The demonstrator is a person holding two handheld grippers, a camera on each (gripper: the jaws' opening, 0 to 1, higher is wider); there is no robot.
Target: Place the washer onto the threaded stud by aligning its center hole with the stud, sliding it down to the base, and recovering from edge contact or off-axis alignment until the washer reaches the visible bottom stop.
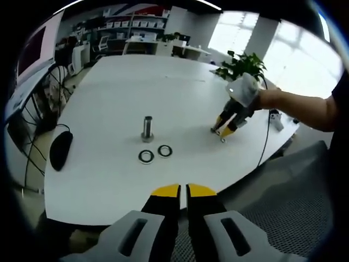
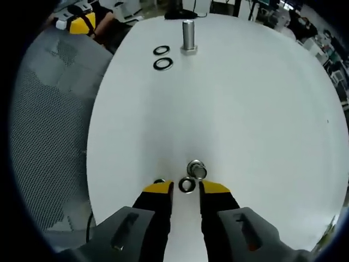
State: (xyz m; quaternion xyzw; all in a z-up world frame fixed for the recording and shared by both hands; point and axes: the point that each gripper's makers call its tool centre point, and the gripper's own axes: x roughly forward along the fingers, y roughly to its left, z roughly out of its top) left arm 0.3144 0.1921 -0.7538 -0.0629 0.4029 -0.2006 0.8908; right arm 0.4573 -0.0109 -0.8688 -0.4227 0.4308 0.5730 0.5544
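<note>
A threaded stud stands upright on its hex base in the middle of the white table. Two black-rimmed washers lie flat just in front of it. My left gripper hangs over the near table edge, shut and holding nothing. A gloved hand holds my right gripper low over the table to the right. In the right gripper view, my right gripper is open, and a small washer lies on the table between its tips. A shiny round metal piece sits just beyond. The stud and washers lie far ahead.
A black computer mouse with its cable lies at the table's left edge. A grey mesh chair stands beside the table. A potted plant and a white cable are at the far right. Office desks and shelves fill the background.
</note>
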